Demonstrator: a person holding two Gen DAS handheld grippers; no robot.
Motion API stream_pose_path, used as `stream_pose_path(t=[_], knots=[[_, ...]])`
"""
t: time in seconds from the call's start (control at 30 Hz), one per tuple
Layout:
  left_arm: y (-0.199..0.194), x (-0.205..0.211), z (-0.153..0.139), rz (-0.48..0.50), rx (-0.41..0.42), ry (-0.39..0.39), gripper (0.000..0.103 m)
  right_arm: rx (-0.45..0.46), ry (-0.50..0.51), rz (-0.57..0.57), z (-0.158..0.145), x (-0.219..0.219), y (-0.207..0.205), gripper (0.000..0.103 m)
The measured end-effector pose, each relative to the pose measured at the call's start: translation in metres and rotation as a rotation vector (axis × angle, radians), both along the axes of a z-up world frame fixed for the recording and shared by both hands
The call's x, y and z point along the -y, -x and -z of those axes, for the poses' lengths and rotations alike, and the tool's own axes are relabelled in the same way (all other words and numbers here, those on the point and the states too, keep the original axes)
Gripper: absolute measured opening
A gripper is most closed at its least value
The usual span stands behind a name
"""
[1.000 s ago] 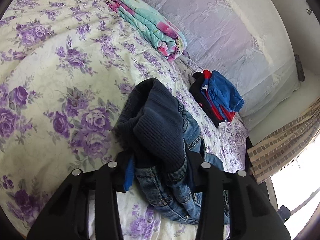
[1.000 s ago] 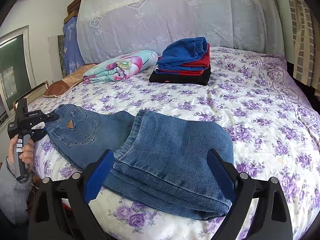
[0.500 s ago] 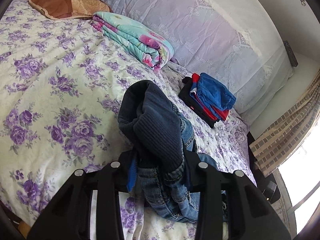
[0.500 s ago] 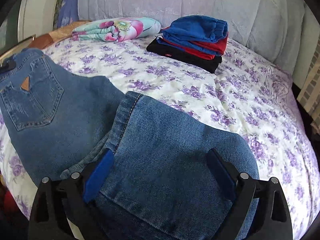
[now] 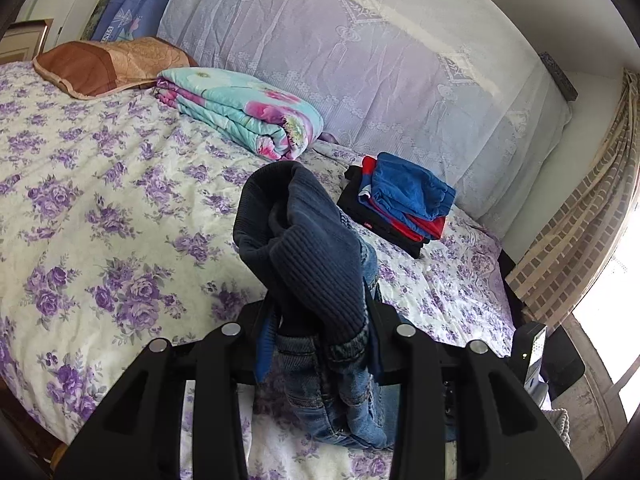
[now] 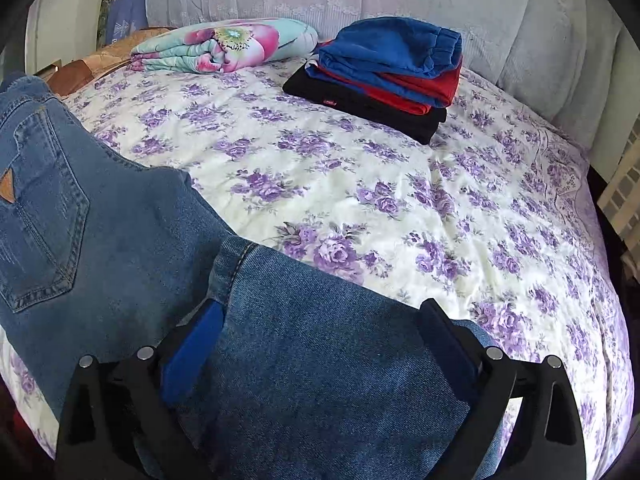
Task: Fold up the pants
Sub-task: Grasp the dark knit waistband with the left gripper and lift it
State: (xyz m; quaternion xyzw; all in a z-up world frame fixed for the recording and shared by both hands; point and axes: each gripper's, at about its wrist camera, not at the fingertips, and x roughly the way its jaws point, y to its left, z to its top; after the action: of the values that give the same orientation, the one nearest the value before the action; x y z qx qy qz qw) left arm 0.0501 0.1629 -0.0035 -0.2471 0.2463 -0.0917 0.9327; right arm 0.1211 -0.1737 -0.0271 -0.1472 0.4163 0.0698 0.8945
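Note:
The blue jeans hang bunched from my left gripper (image 5: 320, 320), which is shut on their dark ribbed waistband (image 5: 312, 248); denim droops below the jaws. In the right wrist view the jeans' seat with its back pocket (image 6: 52, 220) is lifted at the left. The folded legs (image 6: 320, 368) lie on the bed. My right gripper (image 6: 320, 320) stands open just over the folded legs, its fingers wide apart on either side of the denim, with the blue pad (image 6: 196, 340) beside the hem edge.
The floral bedsheet (image 6: 360, 184) spreads out beyond the jeans. A stack of folded blue, red and black clothes (image 6: 384, 68) sits near the headboard, with a rolled flowered blanket (image 6: 224, 46) to its left. A brown pillow (image 5: 104, 64) lies far left and a curtain (image 5: 580, 240) hangs right.
My left gripper has risen with the waistband and rolled, lifting the seat of the jeans. My right gripper has come down and closer over the folded legs.

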Motion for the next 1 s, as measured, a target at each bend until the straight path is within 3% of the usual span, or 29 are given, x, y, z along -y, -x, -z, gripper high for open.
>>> stream_pose_path(t=[0.1, 0.13, 0.2, 0.23, 0.33, 0.4, 0.6, 0.8, 1.0], knots=[[0.004, 0.007, -0.008, 0.005, 0.018, -0.021, 0.034, 0.116, -0.067, 0.01, -0.016, 0.011, 0.031, 0.099], [0.004, 0.009, -0.011, 0.006, 0.022, -0.025, 0.034, 0.113, -0.073, 0.001, -0.015, 0.013, 0.038, 0.099], [0.005, 0.014, -0.015, 0.01, 0.033, -0.034, 0.034, 0.006, 0.004, -0.04, 0.01, 0.009, 0.042, 0.099], [0.005, 0.017, -0.017, 0.011, 0.038, -0.04, 0.034, 0.037, 0.003, -0.059, 0.014, 0.011, 0.046, 0.099], [0.006, 0.03, -0.026, 0.018, 0.053, -0.079, 0.034, 0.068, -0.161, -0.038, -0.004, 0.031, 0.051, 0.099], [0.007, 0.04, -0.033, 0.022, 0.067, -0.107, 0.034, 0.154, -0.266, -0.025, -0.026, 0.049, 0.063, 0.099], [0.007, 0.081, -0.052, 0.051, 0.118, -0.194, 0.033, 0.268, -0.418, 0.077, -0.066, 0.117, 0.09, 0.099], [0.005, 0.123, -0.062, 0.076, 0.144, -0.279, 0.031, 0.296, -0.54, 0.175, -0.067, 0.172, 0.104, 0.099], [0.006, 0.189, -0.072, 0.138, 0.182, -0.428, 0.031, 0.29, -0.648, 0.233, -0.057, 0.208, 0.106, 0.099]])
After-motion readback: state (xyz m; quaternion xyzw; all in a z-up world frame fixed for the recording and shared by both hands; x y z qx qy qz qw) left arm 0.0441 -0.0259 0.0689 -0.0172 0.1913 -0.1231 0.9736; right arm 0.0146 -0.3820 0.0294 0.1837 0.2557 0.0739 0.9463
